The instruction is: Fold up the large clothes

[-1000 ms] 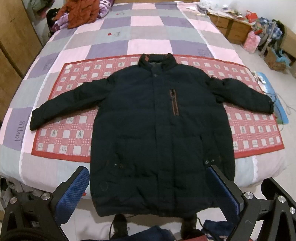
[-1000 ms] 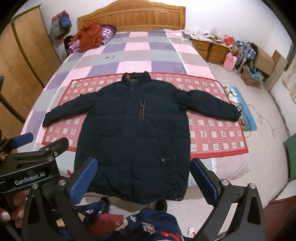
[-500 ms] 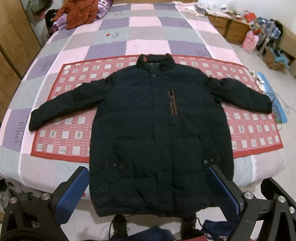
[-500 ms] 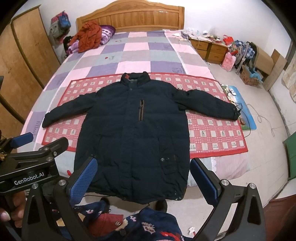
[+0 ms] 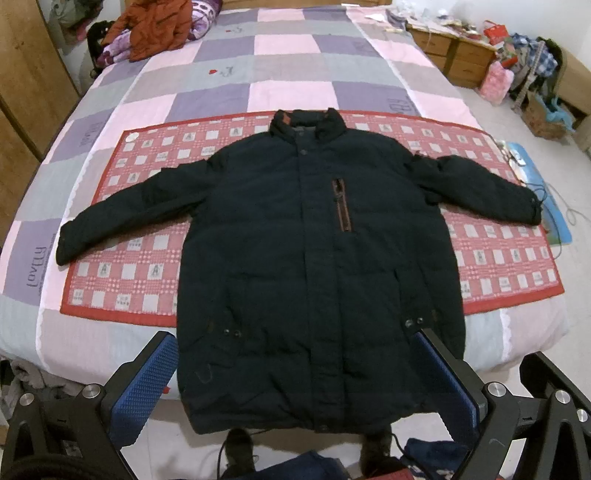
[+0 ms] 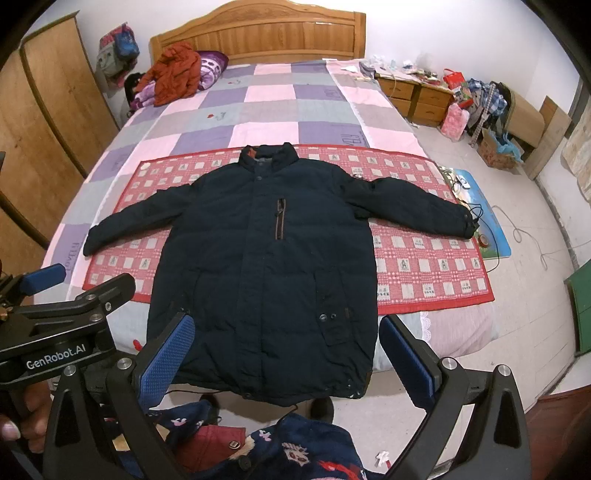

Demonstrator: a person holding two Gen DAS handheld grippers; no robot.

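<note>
Right now I see a dark navy jacket (image 5: 314, 266) laid flat on its back across the foot of the bed (image 5: 288, 70), front side up, collar toward the headboard (image 6: 258, 33) and hem hanging over the near edge of the mattress. Both sleeves are spread out to the sides: one sleeve (image 5: 129, 214) runs to my left and ends on the quilt, the other sleeve (image 5: 484, 192) reaches to my right, its cuff at the bed's far side edge. The jacket lies partly on a red checked mat (image 5: 147, 266) that sits crosswise on the pink, grey and purple patchwork quilt. My left gripper (image 5: 301, 373) hovers just in front of the hem, jaws spread wide with nothing between them, one blue pad (image 5: 144, 380) low on each side of the jacket's lower body. My right gripper (image 6: 286, 358) is likewise wide open and empty, held off the fabric near the hem; in its view I also see the left gripper's black body, with a hand (image 6: 26, 417) wrapped round its grip at the lower left. An orange coat (image 6: 175, 72) lies bunched up by the pillow end of the bed. Beside the bed, on my right, stands a wooden nightstand (image 6: 413, 92) with clutter on top, and a cable (image 6: 532, 236) trails over the floor.
</note>
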